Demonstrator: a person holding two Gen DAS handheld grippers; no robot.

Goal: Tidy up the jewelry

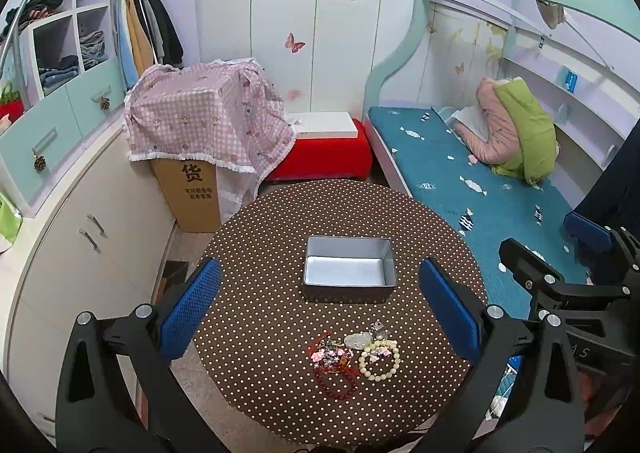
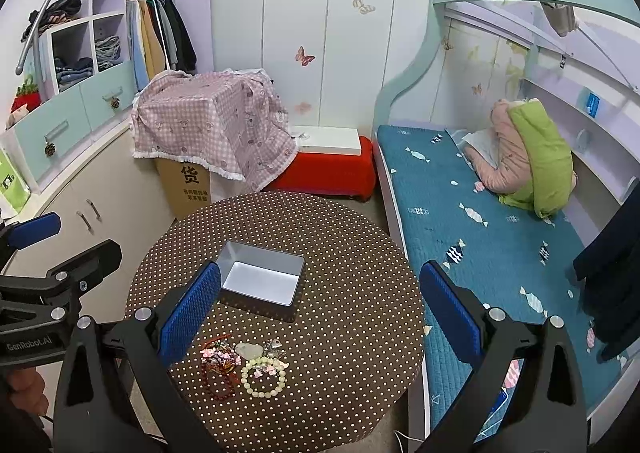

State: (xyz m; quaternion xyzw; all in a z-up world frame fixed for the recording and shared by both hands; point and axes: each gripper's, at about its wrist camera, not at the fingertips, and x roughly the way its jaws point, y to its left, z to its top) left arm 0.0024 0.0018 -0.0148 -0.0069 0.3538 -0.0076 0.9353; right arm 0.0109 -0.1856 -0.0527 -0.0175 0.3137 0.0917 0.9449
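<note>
A small heap of jewelry (image 1: 352, 359) lies near the front of a round brown polka-dot table (image 1: 280, 237): a cream bead bracelet (image 1: 379, 360), a dark red bead bracelet (image 1: 338, 381) and small pink and clear trinkets. An open empty silver tin (image 1: 349, 269) stands behind it at the table's middle. My left gripper (image 1: 320, 313) is open and empty above the heap. My right gripper (image 2: 320, 317) is open and empty, held over the table's right edge; the heap (image 2: 244, 367) and the tin (image 2: 262, 277) lie to its left.
A bed with a blue cover (image 1: 460, 181) runs along the right of the table. A cardboard box under a pink checked cloth (image 1: 200, 125) and a red stool (image 1: 328, 157) stand behind it. White cabinets (image 1: 80, 229) line the left wall.
</note>
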